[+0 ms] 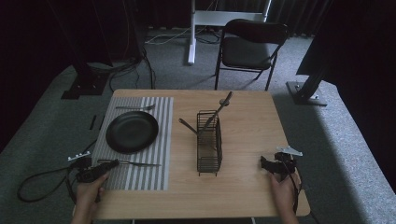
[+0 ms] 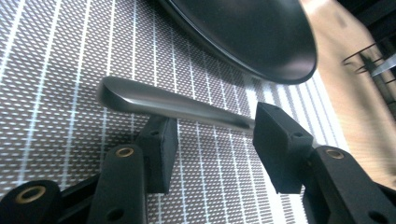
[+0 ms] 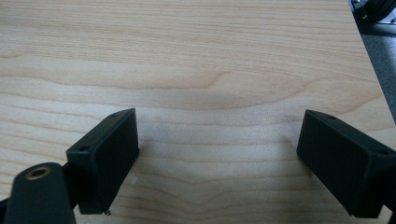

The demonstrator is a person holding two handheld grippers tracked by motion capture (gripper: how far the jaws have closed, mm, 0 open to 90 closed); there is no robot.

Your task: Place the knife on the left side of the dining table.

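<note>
A metal knife [image 1: 141, 164] lies on the striped placemat [image 1: 159, 121], below the black plate [image 1: 132, 131]. My left gripper [image 1: 112, 164] is at the knife's handle end, low over the mat. In the left gripper view the grey handle [image 2: 154, 100] runs across just beyond the two pads, and the left gripper [image 2: 217, 133] stands open with a clear gap, the pads not pressing on the handle. A fork [image 1: 135, 108] lies on the mat beyond the plate. My right gripper [image 1: 265, 164] rests near the table's right front, and its jaws [image 3: 219, 126] are wide apart over bare wood.
A black wire cutlery caddy [image 1: 209, 140] stands mid-table with a couple of utensils [image 1: 219, 108] leaning out of it. The plate's rim [image 2: 261, 51] is close above the left gripper. A folding chair [image 1: 250, 46] stands on the floor beyond the table [image 1: 247, 116].
</note>
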